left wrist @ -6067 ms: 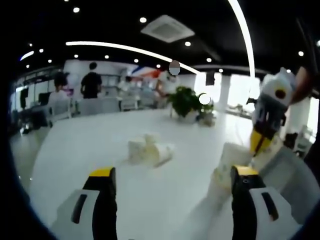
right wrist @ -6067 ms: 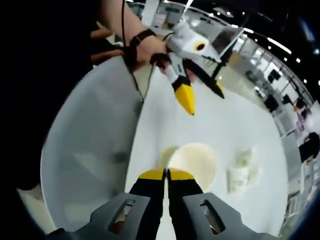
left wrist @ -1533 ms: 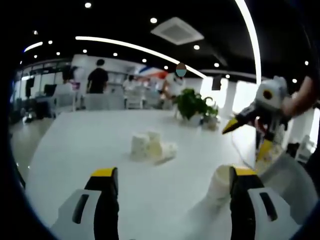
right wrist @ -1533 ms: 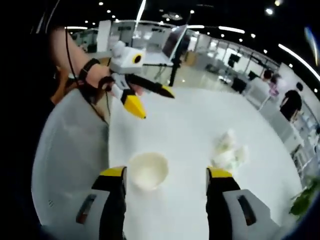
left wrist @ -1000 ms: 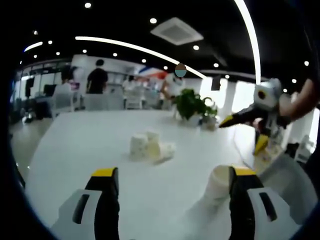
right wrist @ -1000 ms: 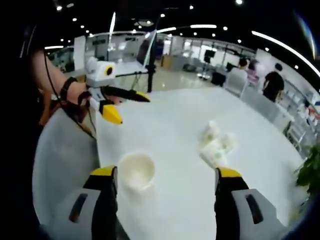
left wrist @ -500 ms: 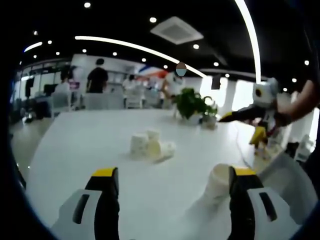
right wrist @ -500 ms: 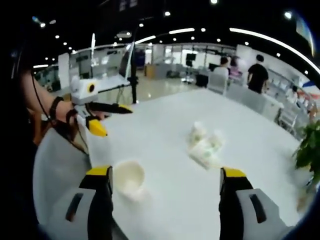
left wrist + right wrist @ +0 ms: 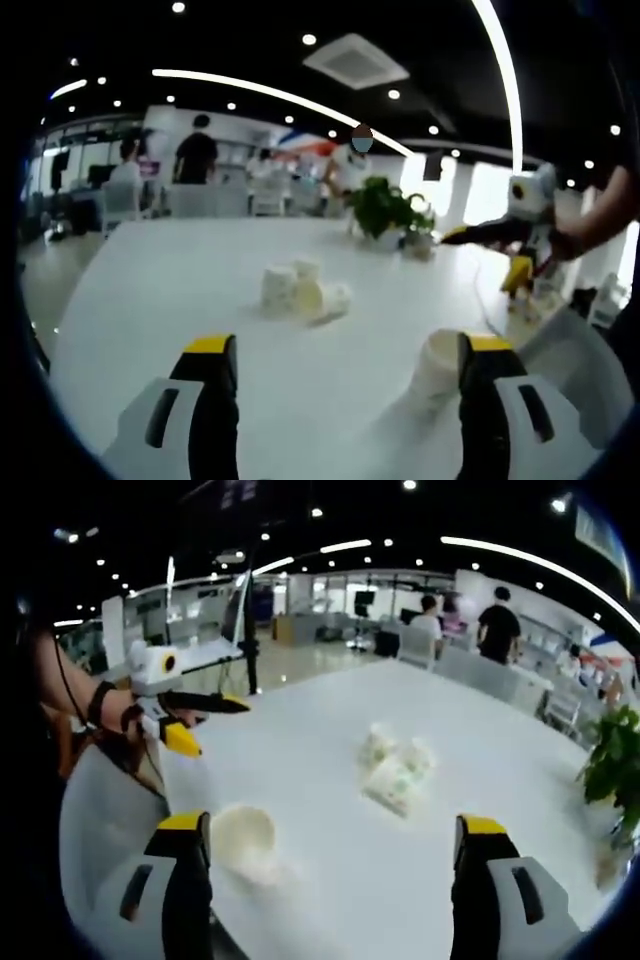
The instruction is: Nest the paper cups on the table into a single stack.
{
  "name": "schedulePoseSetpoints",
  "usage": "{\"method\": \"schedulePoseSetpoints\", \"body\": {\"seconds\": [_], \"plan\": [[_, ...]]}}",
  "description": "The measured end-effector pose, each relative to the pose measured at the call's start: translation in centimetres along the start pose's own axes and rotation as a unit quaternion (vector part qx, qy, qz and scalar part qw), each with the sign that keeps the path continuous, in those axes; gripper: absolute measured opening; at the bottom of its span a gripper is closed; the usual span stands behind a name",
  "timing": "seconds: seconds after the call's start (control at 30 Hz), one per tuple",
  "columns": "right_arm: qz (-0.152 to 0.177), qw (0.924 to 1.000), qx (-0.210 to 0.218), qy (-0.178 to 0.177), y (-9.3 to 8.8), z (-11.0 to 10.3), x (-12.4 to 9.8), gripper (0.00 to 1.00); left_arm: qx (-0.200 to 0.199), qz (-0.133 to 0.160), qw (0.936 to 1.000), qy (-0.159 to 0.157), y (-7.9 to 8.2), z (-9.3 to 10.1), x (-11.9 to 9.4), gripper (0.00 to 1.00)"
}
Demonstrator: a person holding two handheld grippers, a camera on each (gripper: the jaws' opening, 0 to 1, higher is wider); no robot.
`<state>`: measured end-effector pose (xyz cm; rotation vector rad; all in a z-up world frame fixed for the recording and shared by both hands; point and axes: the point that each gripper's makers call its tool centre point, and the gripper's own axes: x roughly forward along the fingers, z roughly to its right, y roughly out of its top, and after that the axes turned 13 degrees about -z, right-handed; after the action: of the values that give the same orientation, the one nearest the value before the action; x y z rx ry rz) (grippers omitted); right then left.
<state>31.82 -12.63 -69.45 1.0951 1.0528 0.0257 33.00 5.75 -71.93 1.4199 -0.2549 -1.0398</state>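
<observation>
Little of the nesting looks done: one upright white paper cup [image 9: 243, 837] stands near the white bench's [image 9: 500, 770] edge, well apart from a loose cluster of small white paper cups [image 9: 394, 765] mid-bench, some tipped over; the left tool [image 9: 340, 345] and right tool [image 9: 335, 825] are both released, empty, jaws wide; the cluster remains to be collected.

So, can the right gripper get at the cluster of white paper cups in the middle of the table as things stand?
Probably yes. The right gripper is open, and bare white table lies between it and the cluster of white paper cups. The single upright white paper cup stands off to one side, by its left jaw.
</observation>
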Motion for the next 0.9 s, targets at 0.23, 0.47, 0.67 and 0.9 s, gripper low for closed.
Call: {"method": "schedulePoseSetpoints", "body": {"seconds": [0.23,0.47,0.67,0.9], "plan": [[0.009,0.9997,0.021,-0.008,-0.4,0.9,-0.4,1.00,-0.008,0.005,1.0000,0.000,0.2,-0.1,0.1,0.89],[0.039,0.9981,0.039,-0.026,-0.8,1.7,-1.5,1.00,-0.011,0.004,0.9999,-0.001,0.2,-0.1,0.2,0.89],[0.063,0.9955,0.062,-0.034,-0.7,2.2,-2.4,1.00,-0.013,0.002,0.9999,-0.002,0.1,0.0,0.1,0.89],[0.065,0.9952,0.059,-0.043,-1.3,2.9,-2.5,1.00,-0.020,0.005,0.9998,-0.001,0.2,-0.1,0.3,0.89]]}}
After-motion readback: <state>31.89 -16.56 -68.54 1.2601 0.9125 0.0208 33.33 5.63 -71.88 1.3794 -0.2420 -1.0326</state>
